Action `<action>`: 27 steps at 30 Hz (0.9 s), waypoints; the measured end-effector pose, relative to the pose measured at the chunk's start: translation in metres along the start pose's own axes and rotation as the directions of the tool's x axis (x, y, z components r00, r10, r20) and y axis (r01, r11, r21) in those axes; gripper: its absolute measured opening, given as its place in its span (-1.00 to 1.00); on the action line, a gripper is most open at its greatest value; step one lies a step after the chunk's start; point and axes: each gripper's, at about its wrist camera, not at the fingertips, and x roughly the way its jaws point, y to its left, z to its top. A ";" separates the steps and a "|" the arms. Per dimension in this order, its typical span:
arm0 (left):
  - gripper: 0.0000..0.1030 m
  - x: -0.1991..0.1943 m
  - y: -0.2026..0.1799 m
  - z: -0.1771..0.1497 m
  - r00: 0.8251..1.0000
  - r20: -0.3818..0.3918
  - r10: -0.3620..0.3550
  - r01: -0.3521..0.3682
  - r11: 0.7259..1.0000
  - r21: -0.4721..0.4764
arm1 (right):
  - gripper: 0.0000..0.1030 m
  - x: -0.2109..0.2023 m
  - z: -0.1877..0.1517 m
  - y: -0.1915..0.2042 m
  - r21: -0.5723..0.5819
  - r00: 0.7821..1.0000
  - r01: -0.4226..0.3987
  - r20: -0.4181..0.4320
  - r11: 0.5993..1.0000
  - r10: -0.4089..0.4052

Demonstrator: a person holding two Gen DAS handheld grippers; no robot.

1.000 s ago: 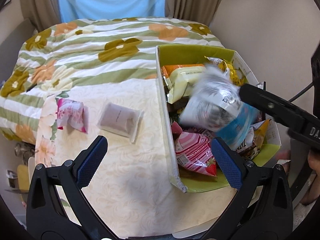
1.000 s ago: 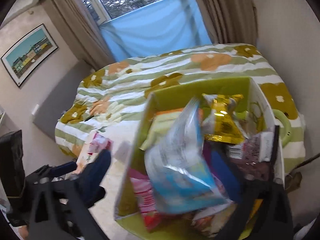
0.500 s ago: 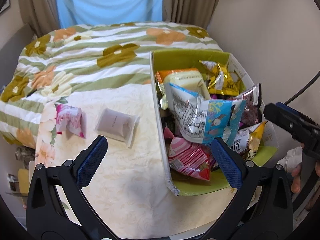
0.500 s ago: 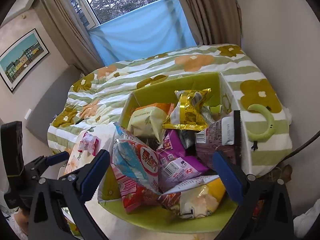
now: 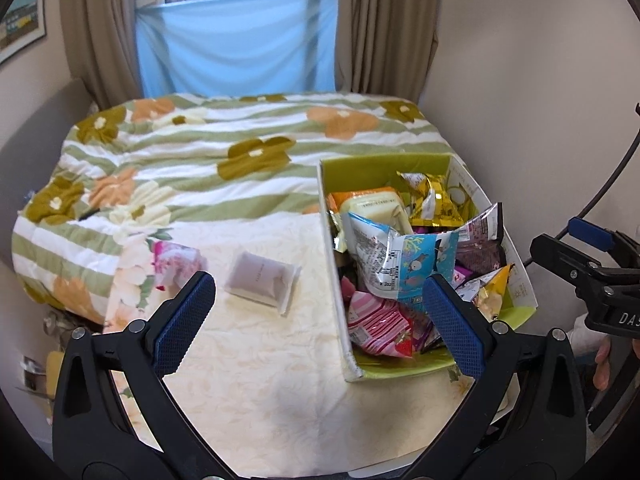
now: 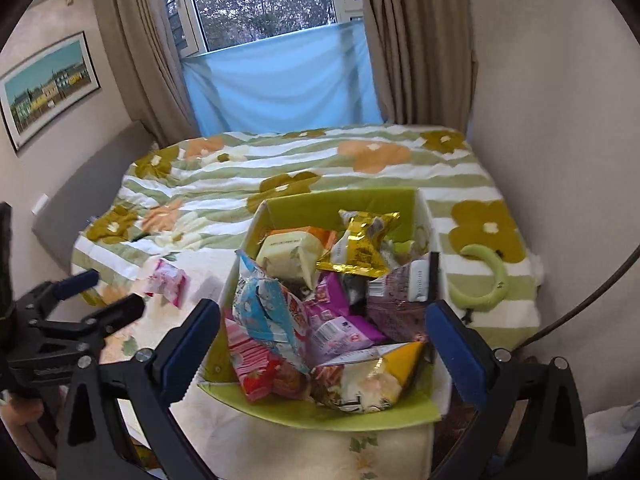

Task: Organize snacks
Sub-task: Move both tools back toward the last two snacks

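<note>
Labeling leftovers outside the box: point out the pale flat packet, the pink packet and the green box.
pale flat packet [image 5: 262, 282], left wrist view, centre of its top face
pink packet [image 5: 174, 258], left wrist view, middle of wrapper
green box [image 5: 384, 168], left wrist view, inner far wall

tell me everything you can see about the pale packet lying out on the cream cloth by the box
The pale packet is a small, flat, roughly rectangular pouch of frosted, translucent plastic with crimped end seals and a muted greyish-mauve filling showing through. It looks sealed. It lies flat and slightly skewed on the cream cloth, apart from the green box on one side and the pink packet on the other. Neither tool touches it.
</note>
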 end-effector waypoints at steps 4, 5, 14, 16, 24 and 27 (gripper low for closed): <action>0.99 -0.013 0.011 -0.004 1.000 0.015 0.020 -0.020 1.000 -0.014 | 0.98 -0.007 -0.002 0.008 -0.011 0.999 0.038 0.008 0.999 -0.038; 0.99 -0.016 0.016 -0.005 1.000 0.017 0.023 -0.023 1.000 -0.021 | 0.99 -0.008 -0.001 0.010 -0.007 0.999 0.038 0.009 0.999 -0.038; 0.99 -0.020 0.087 -0.012 0.997 0.004 0.075 -0.075 0.993 -0.087 | 0.99 -0.002 0.004 0.060 -0.023 0.998 -0.058 0.029 0.998 0.058; 0.99 -0.017 0.114 -0.013 0.997 -0.005 0.082 -0.082 0.992 -0.098 | 0.99 0.006 0.006 0.084 -0.029 0.996 -0.081 0.042 0.996 0.082; 0.99 0.018 0.207 -0.007 0.996 -0.077 0.054 -0.060 0.996 -0.069 | 0.99 0.060 0.008 0.168 -0.005 0.993 -0.121 -0.006 0.993 0.121; 0.99 0.046 0.233 -0.003 0.992 -0.129 0.008 -0.015 0.998 -0.055 | 0.99 0.087 0.005 0.194 0.025 0.993 -0.112 -0.036 0.993 0.112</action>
